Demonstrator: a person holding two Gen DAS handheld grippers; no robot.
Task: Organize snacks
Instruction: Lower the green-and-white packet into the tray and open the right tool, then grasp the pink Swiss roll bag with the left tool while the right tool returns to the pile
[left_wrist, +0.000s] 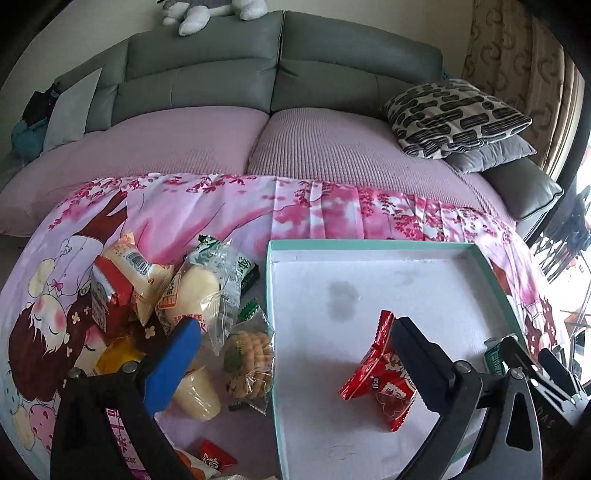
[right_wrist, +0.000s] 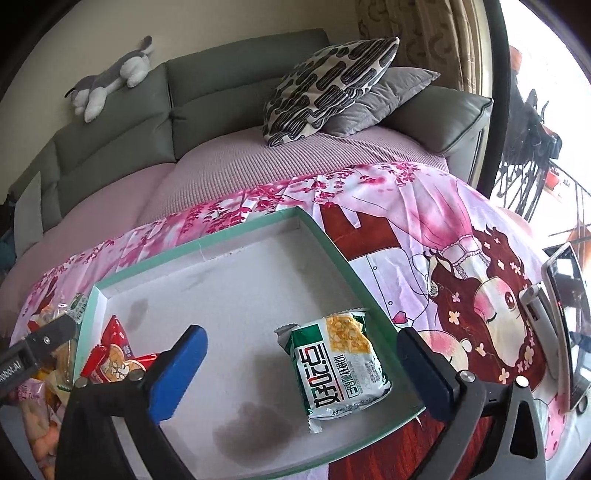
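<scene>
A shallow white tray with a teal rim (left_wrist: 369, 245) (right_wrist: 207, 236) lies on a pink cartoon-print cloth. My left gripper (left_wrist: 295, 356) hangs open over the tray's left edge. A red snack packet (left_wrist: 384, 376) lies loose on the tray floor beside its right finger (left_wrist: 417, 365). Left of the tray sits a heap of snacks (left_wrist: 184, 295): bread buns, cookies, a jelly cup. My right gripper (right_wrist: 301, 369) is open above the tray. A green-and-white cracker packet (right_wrist: 340, 365) lies flat between its fingers, touching neither pad. The red packet (right_wrist: 114, 354) shows at the tray's left end.
Behind the cloth is a grey sofa (left_wrist: 280, 77) with a purple seat cover and patterned cushions (left_wrist: 454, 114). A plush toy (right_wrist: 110, 79) lies on the backrest. A phone on a stand (right_wrist: 565, 314) rises at the cloth's right edge.
</scene>
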